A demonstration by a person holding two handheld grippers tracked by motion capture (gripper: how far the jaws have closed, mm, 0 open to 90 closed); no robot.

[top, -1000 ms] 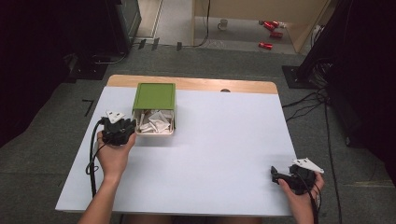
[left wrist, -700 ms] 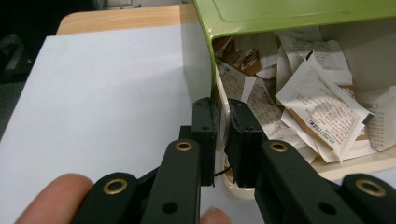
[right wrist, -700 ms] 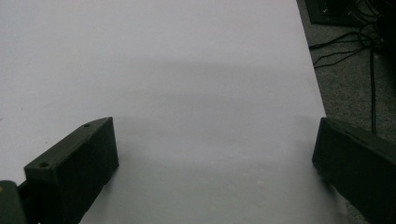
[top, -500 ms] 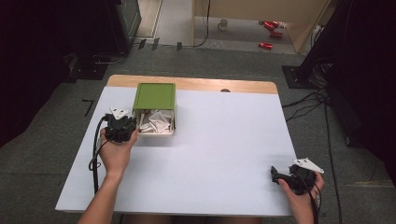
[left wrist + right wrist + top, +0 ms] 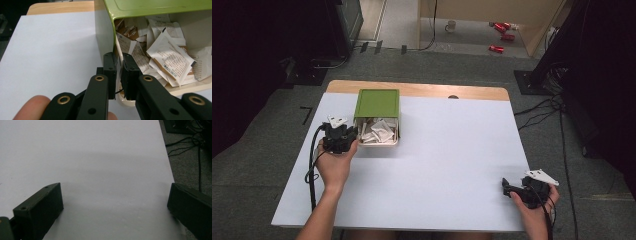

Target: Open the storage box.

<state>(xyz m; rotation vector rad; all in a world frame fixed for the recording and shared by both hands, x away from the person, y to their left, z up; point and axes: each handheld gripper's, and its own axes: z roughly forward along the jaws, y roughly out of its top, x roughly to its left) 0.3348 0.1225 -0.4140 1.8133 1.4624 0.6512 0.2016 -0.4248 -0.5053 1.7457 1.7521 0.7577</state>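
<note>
White table (image 5: 437,165), one green box (image 5: 377,103) of paper sachets (image 5: 170,57), left tongs (image 5: 119,72) clamped on its wall, right tongs (image 5: 115,205) wide open, empty.

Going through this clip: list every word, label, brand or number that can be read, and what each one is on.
No text can be read here.
Paper sachets in the green-lidded box: rows of small brown print, too blurred to read.
Red cans on the floor beyond the table: too small to read any label.

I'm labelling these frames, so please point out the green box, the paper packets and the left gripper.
green box (image 5: 377,103), high view, on its lid.
paper packets (image 5: 172,58), left gripper view, on the largest packet.
left gripper (image 5: 119,72), left gripper view, between its jaws.
</note>
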